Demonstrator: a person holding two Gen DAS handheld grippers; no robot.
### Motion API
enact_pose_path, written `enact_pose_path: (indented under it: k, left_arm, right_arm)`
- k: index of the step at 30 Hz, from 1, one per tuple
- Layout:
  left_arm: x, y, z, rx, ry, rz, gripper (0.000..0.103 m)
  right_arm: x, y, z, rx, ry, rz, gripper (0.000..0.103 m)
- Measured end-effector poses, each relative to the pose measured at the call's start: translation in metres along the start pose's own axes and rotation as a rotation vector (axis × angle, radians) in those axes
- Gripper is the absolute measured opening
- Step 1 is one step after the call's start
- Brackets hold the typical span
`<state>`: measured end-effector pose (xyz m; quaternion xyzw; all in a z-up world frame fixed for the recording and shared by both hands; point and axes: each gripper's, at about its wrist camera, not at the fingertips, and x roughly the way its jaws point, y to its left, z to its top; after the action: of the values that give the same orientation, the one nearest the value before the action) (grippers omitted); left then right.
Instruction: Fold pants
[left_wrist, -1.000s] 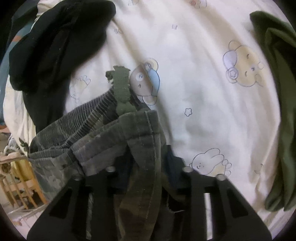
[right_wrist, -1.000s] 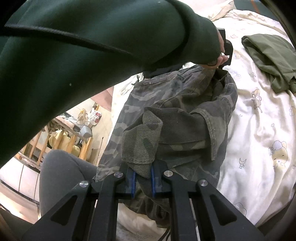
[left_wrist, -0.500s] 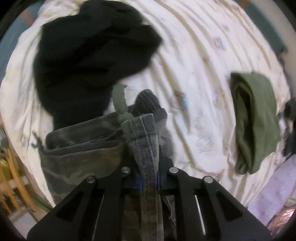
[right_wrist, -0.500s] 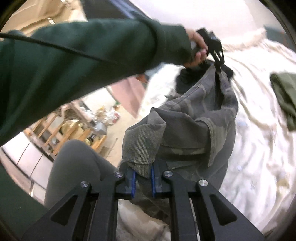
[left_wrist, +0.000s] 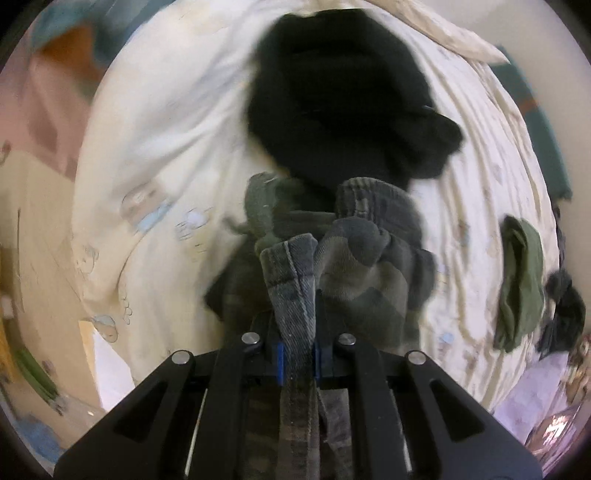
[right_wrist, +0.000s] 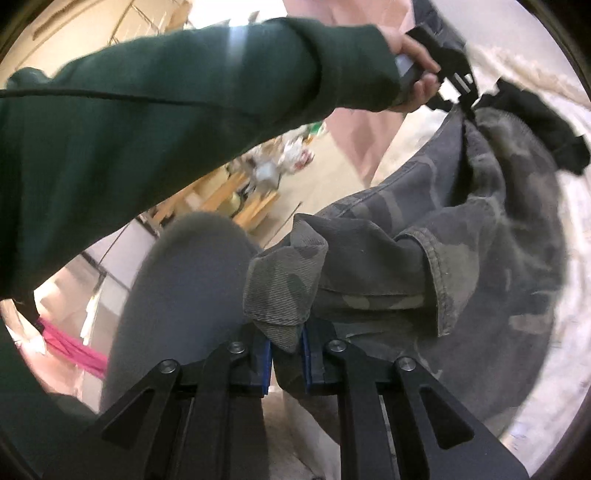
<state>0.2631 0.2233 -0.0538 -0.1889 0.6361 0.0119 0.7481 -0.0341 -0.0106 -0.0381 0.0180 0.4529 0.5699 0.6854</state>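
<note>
Camouflage cotton pants (right_wrist: 461, 258) hang bunched above the cream cartoon-print bed (left_wrist: 166, 147), left tongs (left_wrist: 297, 356) pinching a seamed edge, right tongs (right_wrist: 286, 356) pinching a corner; no fold is made yet.

Dark green sleeve (right_wrist: 177, 122), grey trouser leg (right_wrist: 184, 295).

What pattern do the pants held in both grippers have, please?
Grey-green camouflage pants, clearest in the right wrist view.
</note>
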Motion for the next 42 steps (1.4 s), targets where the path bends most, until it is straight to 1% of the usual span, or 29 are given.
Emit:
enact_pose_path:
  k: [2, 3, 5, 6, 7, 8, 9, 12, 13, 15, 17, 18, 19, 20, 21, 22, 23, 24, 27, 29, 30, 32, 33, 34, 35, 36, 37, 40, 42]
  left_arm:
    - [0.019, 0.019, -0.004, -0.046, 0.01, 0.006, 0.012]
    - [0.028, 0.026, -0.007, -0.053, 0.012, 0.02, 0.014]
    - [0.039, 0.035, -0.012, -0.039, 0.001, 0.084, 0.035]
    - [0.038, 0.041, -0.015, -0.042, -0.021, 0.119, 0.056]
    - [0.034, 0.044, -0.017, -0.046, -0.043, 0.131, 0.066]
    - [0.027, 0.048, -0.021, -0.046, -0.081, 0.125, 0.067]
    - [0.017, 0.051, -0.025, -0.039, -0.113, 0.116, 0.068]
    - [-0.014, 0.056, -0.047, -0.036, -0.158, 0.084, 0.068]
    - [-0.023, 0.054, -0.057, -0.026, -0.158, 0.064, 0.068]
    - [-0.034, 0.047, -0.087, 0.018, -0.123, -0.03, 0.068]
    - [-0.029, 0.037, -0.116, 0.061, -0.056, -0.097, 0.068]
    - [-0.02, 0.031, -0.134, 0.058, -0.008, -0.118, 0.068]
    - [-0.012, 0.028, -0.145, 0.052, 0.017, -0.136, 0.066]
    - [-0.005, 0.025, -0.154, 0.051, 0.029, -0.152, 0.066]
    - [0.002, 0.021, -0.161, 0.059, 0.035, -0.141, 0.065]
    - [0.009, 0.017, -0.168, 0.074, 0.036, -0.116, 0.053]
    - [0.016, 0.013, -0.173, 0.095, 0.039, -0.094, 0.037]
    - [0.021, 0.011, -0.177, 0.13, 0.036, -0.063, 0.005]
    - [-0.005, 0.032, -0.177, 0.068, -0.043, -0.092, 0.006]
    - [-0.025, 0.053, -0.182, 0.039, -0.11, -0.059, 0.006]
    - [-0.027, 0.066, -0.186, 0.008, -0.12, -0.027, 0.006]
    - [-0.012, 0.084, -0.19, -0.024, -0.096, 0.03, 0.006]
    - [0.0, 0.094, -0.191, -0.059, -0.098, 0.038, 0.01]
    - [0.008, 0.099, -0.192, -0.093, -0.096, 0.023, 0.016]
    - [0.014, 0.103, -0.193, -0.113, -0.082, 0.018, 0.024]
    - [0.022, 0.104, -0.194, -0.133, -0.056, 0.046, 0.04]
    - [0.023, 0.102, -0.197, -0.135, -0.055, 0.074, 0.05]
    - [0.003, 0.09, -0.2, -0.065, -0.11, 0.102, 0.052]
    - [-0.018, 0.076, -0.206, -0.018, -0.163, 0.142, 0.052]
  right_arm:
    - [0.026, -0.004, -0.002, 0.011, 0.047, 0.024, 0.017]
    - [0.041, -0.007, -0.005, 0.008, 0.079, 0.027, 0.018]
    - [0.062, -0.013, -0.012, 0.003, 0.142, 0.035, 0.021]
    - [0.072, -0.015, -0.017, -0.002, 0.177, 0.041, 0.029]
    - [0.077, -0.015, -0.019, -0.01, 0.192, 0.041, 0.054]
    - [0.082, -0.012, -0.022, -0.014, 0.219, 0.046, 0.067]
    - [0.083, -0.009, -0.023, -0.01, 0.232, 0.076, 0.082]
    - [0.06, 0.001, -0.016, -0.038, 0.207, 0.185, 0.082]
    - [0.051, 0.005, -0.016, -0.053, 0.195, 0.188, 0.082]
    - [0.021, 0.001, -0.013, -0.052, 0.14, 0.142, 0.082]
    - [-0.003, -0.016, -0.009, -0.002, 0.09, 0.095, 0.082]
    - [-0.021, -0.03, -0.01, 0.041, 0.054, 0.052, 0.082]
    - [-0.024, -0.037, -0.006, 0.068, 0.035, 0.026, 0.082]
    - [-0.034, -0.052, -0.005, 0.114, 0.008, -0.008, 0.082]
    - [-0.042, -0.062, -0.01, 0.152, -0.012, -0.032, 0.082]
    - [-0.05, -0.073, -0.015, 0.199, -0.031, -0.064, 0.082]
    - [-0.055, -0.082, -0.022, 0.243, -0.055, -0.094, 0.083]
    - [-0.06, -0.09, -0.027, 0.278, -0.079, -0.114, 0.083]
    - [-0.064, -0.106, -0.035, 0.344, -0.105, -0.16, 0.083]
    - [-0.066, -0.106, -0.042, 0.346, -0.121, -0.176, 0.083]
    - [-0.066, -0.106, -0.041, 0.343, -0.126, -0.179, 0.083]
    - [-0.069, -0.108, -0.042, 0.351, -0.129, -0.188, 0.083]
    - [-0.066, -0.111, -0.041, 0.356, -0.121, -0.192, 0.083]
    - [-0.064, -0.113, -0.041, 0.359, -0.112, -0.199, 0.083]
    - [-0.061, -0.113, -0.041, 0.359, -0.103, -0.205, 0.083]
    - [-0.058, -0.113, -0.04, 0.36, -0.092, -0.216, 0.083]
    - [-0.059, -0.112, -0.041, 0.363, -0.088, -0.223, 0.083]
    - [-0.061, -0.113, -0.05, 0.373, -0.057, -0.277, 0.083]
    - [-0.055, -0.114, -0.053, 0.368, -0.022, -0.289, 0.08]
